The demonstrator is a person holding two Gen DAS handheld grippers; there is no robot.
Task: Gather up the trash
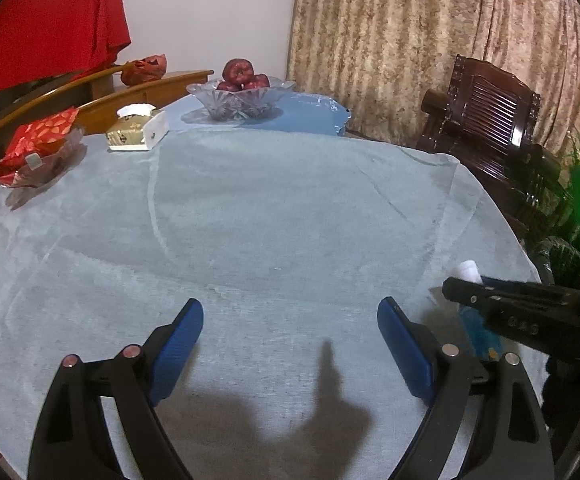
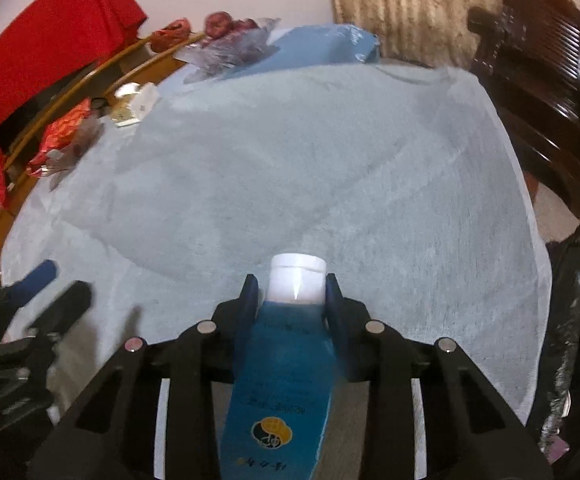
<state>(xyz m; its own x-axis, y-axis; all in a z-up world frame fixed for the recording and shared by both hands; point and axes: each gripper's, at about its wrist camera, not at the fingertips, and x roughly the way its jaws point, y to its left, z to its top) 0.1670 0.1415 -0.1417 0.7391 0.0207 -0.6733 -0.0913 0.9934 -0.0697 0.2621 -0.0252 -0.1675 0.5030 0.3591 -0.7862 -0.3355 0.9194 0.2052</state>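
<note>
A blue plastic squeeze tube with a white screw cap (image 2: 290, 364) is held between the blue-padded fingers (image 2: 249, 312) of the right gripper (image 2: 292, 304), the pads clamped on the tube's neck just below the cap, with the printed body running back toward the camera. The tube is seen lifted off the pale grey-blue cloth (image 2: 330, 184) that covers the round table; whether any part of it touches the cloth cannot be told. In the left wrist view the same tube (image 1: 480, 330) appears at the right edge, behind the right gripper's black finger (image 1: 502, 294).

The left gripper (image 1: 290, 344) hovers over the near part of the cloth with its jaws spread wide and nothing between them.

The step in hand is judged to be the carrying away of one picked-up piece of trash. No bin or bag is shown in either view, so the next move is expected to call for the tube to be carried to a container outside the pictures and let go there.

At the far left rim a crumpled red foil wrapper (image 1: 36, 144) lies beside a gold and white tissue box (image 1: 136, 132); a cut-glass bowl of dark red apples (image 1: 240, 94) stands beyond. The wrapper is judged a likely further item for the free left gripper.
</note>
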